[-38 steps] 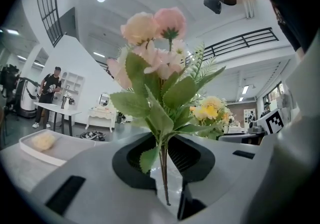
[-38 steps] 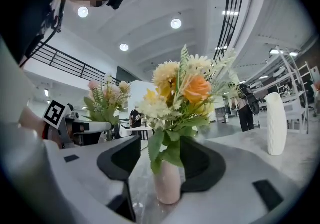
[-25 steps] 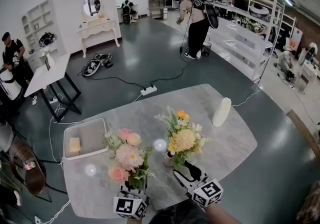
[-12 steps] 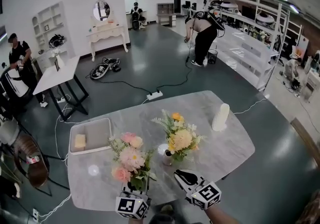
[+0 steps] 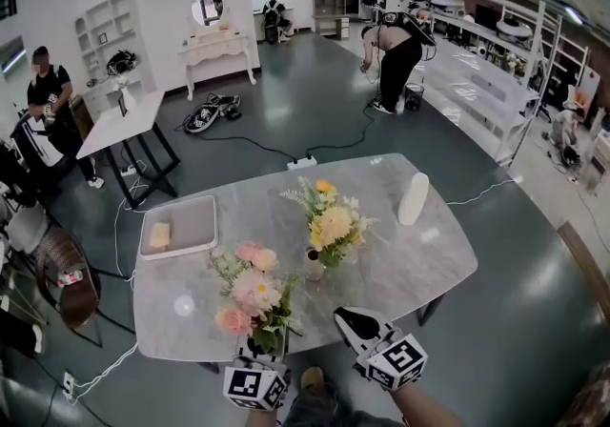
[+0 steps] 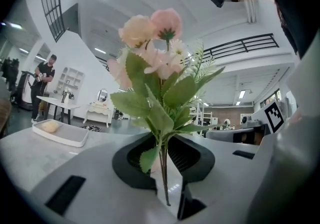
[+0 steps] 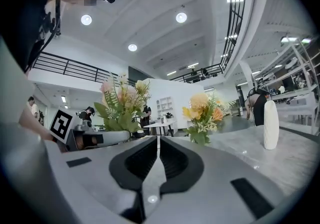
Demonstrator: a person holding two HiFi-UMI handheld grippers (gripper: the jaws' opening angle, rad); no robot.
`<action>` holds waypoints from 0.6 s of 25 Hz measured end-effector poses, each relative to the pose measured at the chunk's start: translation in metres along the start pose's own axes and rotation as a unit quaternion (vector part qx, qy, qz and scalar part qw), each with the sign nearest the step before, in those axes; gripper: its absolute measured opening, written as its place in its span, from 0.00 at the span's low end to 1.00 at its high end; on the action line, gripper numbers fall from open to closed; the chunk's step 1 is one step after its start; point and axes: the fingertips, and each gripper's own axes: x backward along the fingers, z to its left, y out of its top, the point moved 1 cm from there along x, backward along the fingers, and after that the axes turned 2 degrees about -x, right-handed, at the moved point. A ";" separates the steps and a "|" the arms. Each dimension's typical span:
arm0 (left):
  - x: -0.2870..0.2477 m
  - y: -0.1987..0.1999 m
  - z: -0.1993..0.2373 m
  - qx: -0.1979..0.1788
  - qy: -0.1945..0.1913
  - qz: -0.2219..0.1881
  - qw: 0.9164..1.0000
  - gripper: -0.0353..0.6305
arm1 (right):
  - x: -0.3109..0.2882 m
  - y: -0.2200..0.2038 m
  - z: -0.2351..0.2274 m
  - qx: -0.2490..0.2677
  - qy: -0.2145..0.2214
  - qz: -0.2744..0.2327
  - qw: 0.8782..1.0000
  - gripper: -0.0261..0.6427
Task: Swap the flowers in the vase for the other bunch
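A yellow and orange bunch (image 5: pixel 329 223) stands in a small pale vase (image 5: pixel 315 267) at the middle of the grey marble table (image 5: pixel 419 268). My left gripper (image 5: pixel 263 351) is at the table's near edge, shut on the stems of a pink bunch (image 5: pixel 250 294), which stands upright. The left gripper view shows the thin stems (image 6: pixel 163 168) pinched between the pads, with the pink bunch (image 6: pixel 152 63) above. My right gripper (image 5: pixel 347 318) is to the right, short of the vase; its jaws have just been closing and now meet with nothing between them (image 7: pixel 158 154). The yellow bunch (image 7: pixel 202 112) is ahead of it.
A tall white cylinder (image 5: pixel 413 198) stands at the table's far right. A white tray (image 5: pixel 181 220) holding a yellow block (image 5: pixel 159 234) sits at the far left. A chair (image 5: pixel 62 273) is left of the table. Cables and a power strip (image 5: pixel 302 163) lie on the floor beyond.
Both grippers have drawn back toward the table's near edge, away from the vase. The right gripper's jaws, open beside the vase before, have come together. The pink bunch stays in the left gripper.
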 end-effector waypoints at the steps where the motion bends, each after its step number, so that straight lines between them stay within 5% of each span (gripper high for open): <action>1: 0.006 -0.002 -0.006 0.002 0.002 -0.001 1.000 0.17 | 0.007 0.000 0.003 0.002 0.001 0.001 1.000 0.09; 15: 0.092 -0.022 -0.078 0.016 0.019 -0.004 1.000 0.17 | 0.095 -0.015 0.060 0.016 0.026 0.008 1.000 0.09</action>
